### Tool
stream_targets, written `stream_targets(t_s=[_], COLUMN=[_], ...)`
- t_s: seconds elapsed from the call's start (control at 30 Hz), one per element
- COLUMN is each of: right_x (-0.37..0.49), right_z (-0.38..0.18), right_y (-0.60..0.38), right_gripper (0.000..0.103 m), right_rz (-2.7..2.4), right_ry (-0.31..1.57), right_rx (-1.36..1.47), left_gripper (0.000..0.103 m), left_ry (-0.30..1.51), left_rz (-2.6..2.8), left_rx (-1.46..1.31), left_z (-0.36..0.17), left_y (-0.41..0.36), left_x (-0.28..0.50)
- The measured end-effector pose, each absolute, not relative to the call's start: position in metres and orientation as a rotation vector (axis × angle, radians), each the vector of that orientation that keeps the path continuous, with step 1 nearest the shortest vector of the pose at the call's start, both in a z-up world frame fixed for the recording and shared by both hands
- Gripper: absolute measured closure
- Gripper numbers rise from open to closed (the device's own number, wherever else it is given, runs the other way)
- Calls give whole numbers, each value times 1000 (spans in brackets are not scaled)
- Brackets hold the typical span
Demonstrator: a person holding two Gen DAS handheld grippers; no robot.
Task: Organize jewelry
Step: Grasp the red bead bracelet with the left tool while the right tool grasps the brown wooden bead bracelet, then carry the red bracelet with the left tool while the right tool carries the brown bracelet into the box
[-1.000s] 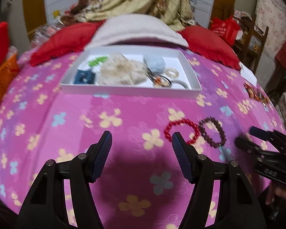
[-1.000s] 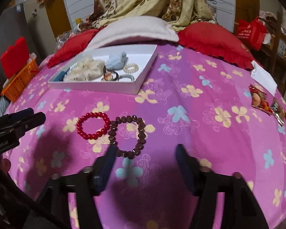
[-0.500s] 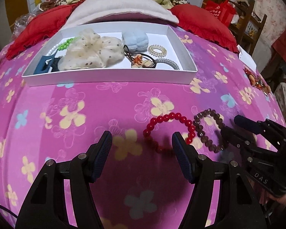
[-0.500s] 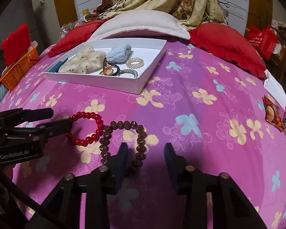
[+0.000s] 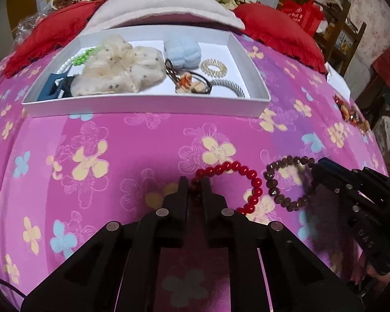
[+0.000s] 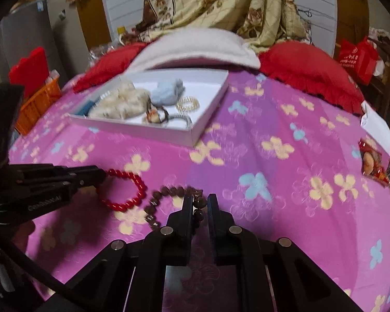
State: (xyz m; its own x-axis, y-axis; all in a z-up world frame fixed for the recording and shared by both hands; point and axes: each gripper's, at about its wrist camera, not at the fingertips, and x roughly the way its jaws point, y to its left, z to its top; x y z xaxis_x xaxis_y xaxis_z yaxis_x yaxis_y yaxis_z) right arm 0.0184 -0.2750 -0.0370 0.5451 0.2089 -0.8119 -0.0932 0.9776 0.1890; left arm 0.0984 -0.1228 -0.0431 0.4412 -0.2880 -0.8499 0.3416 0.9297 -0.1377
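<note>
A red bead bracelet [image 5: 247, 176] and a brown bead bracelet [image 5: 280, 197] lie side by side on the pink flowered bedspread. My left gripper [image 5: 194, 182] is shut on the near left side of the red bracelet [image 6: 128, 189]. My right gripper [image 6: 200, 200] is shut on the right side of the brown bracelet [image 6: 169, 192]; it shows at the right of the left wrist view [image 5: 322, 171]. A white tray [image 5: 148, 102] farther back holds hair ties, scrunchies, a blue clip and beads.
Red pillows [image 5: 278, 33] and a white pillow [image 5: 166, 7] lie behind the tray. An orange basket [image 6: 36, 104] stands at the left edge of the bed. Snack packets [image 6: 377, 166] and a white card [image 6: 377, 127] lie at the right.
Both grippers have moved forward and closed, the left on the red bracelet and the right on the brown one. The bracelets have shifted slightly.
</note>
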Motion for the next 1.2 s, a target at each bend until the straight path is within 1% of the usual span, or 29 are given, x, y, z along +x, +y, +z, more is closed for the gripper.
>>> stream_targets(t_s=[0.27, 0.63, 1.2], right_x=[16, 22, 58], right_z=[5, 35, 41], right_y=[-272, -264, -258], right_gripper=[93, 93, 93], right_rz=[207, 232, 241], right_ry=[909, 871, 882], right_rx=[118, 63, -12], left_gripper=[95, 95, 95], left_ry=[991, 918, 861], left_rz=[-401, -343, -269], left_rx=[33, 44, 86], left_z=[-7, 32, 57], left_y=[-109, -84, -75], left_x=[92, 97, 134])
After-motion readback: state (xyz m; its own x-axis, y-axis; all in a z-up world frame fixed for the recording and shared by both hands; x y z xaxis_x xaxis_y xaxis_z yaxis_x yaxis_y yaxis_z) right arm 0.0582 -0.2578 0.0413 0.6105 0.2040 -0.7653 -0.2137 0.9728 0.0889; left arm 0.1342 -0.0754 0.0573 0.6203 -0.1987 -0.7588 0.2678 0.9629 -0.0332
